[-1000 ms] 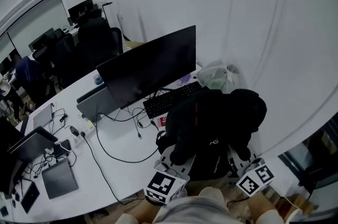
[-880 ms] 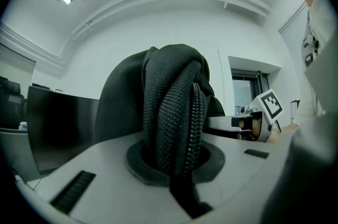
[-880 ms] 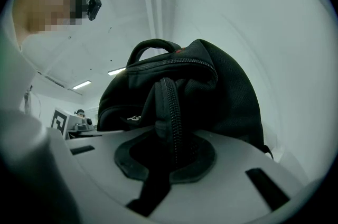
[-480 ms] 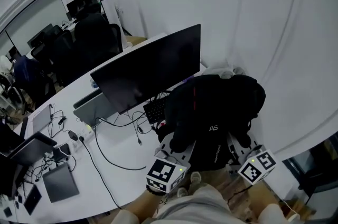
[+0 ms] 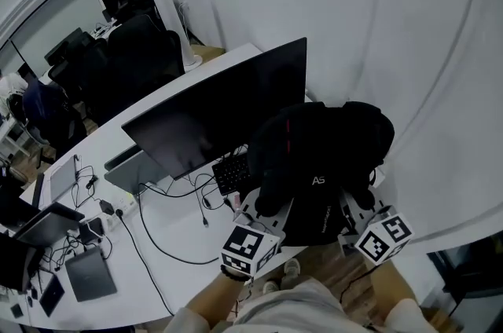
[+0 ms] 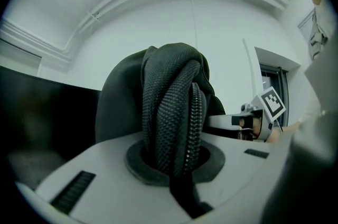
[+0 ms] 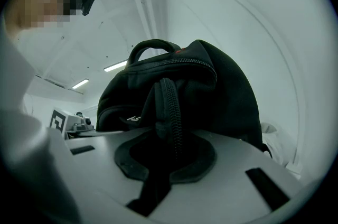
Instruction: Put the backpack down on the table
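1. Black fabric fills the centre right of the head view: a backpack point(image 5: 318, 166) is held upright between two grippers, over the right end of a white table point(image 5: 169, 253). Whether its base already touches the tabletop cannot be told.
2. The left gripper point(image 5: 263, 212) is clenched on a thick mesh-padded fold of the bag, edged with a zip point(image 6: 194, 122) that fills the middle of the left gripper view.
3. The right gripper point(image 5: 355, 210) is clamped on a zipped seam on the bag's other side. In the right gripper view, the carry handle point(image 7: 153, 47) is seen above it, at the upper middle.
4. For a clean set-down, both grips are best kept firm and level with each other, so that the bag is lowered flat, not corner first.
5. A keyboard point(image 5: 233, 170) lies just left of the bag, below a dark monitor point(image 5: 220, 115), and loose cables point(image 5: 149, 225) trail toward the lower left. The bare patch beside them is judged the safer landing place.
6. The jaws should be released only once the weight is fully borne by the table, well in from its edge, since a slump off the edge is the likely failure.
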`<state>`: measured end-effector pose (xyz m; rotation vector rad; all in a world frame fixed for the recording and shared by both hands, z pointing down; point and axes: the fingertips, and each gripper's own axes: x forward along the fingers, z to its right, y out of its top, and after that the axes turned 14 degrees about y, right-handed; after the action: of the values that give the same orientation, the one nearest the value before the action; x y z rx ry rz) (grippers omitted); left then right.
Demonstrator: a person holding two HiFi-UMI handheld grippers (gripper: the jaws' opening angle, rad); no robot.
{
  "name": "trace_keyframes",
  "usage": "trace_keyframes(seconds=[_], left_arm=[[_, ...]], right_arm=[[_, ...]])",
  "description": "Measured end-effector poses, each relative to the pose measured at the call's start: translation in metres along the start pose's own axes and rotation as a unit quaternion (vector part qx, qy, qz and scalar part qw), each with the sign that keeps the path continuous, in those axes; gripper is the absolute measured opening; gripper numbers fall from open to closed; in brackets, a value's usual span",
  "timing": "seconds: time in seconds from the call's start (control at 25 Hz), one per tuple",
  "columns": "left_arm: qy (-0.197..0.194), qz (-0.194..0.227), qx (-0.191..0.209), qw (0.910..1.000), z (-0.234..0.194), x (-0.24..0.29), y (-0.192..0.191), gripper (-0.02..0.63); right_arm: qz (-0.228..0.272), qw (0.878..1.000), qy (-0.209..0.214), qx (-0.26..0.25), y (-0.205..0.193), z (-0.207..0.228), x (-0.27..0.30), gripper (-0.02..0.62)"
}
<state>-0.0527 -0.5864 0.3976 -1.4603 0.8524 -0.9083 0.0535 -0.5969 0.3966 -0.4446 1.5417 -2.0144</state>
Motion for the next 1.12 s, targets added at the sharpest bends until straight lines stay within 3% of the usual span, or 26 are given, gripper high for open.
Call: trace_keyframes(seconds=[0.2, 0.64, 0.84, 1.0, 1.12], left_arm=[[0.01, -0.005, 0.006, 0.9999, -0.014, 0.044, -0.004, 0.028], [0.031, -0.026, 0.006, 0.9992, -0.037, 0.11, -0.05, 0.029], [0.049, -0.015, 0.031, 0.9982, -0.045, 0.126, -0.064, 0.031], [0.066, 0.001, 0.068, 0.9955, -0.045, 0.128, -0.075, 0.034], [0.071, 0.017, 0.068, 0.995, -0.047, 0.128, -0.08, 0.034]], right_arm=[[-0.002, 1.0, -0.002, 0.003, 0.002, 0.041, 0.022, 0.048], [-0.007, 0.999, -0.015, 0.029, -0.029, 0.109, 0.051, 0.049], [0.013, 0.999, -0.028, 0.006, -0.041, 0.122, 0.055, 0.052], [0.023, 0.997, -0.06, -0.045, -0.051, 0.126, 0.053, 0.066], [0.041, 0.994, -0.068, -0.069, -0.059, 0.128, 0.054, 0.067]])
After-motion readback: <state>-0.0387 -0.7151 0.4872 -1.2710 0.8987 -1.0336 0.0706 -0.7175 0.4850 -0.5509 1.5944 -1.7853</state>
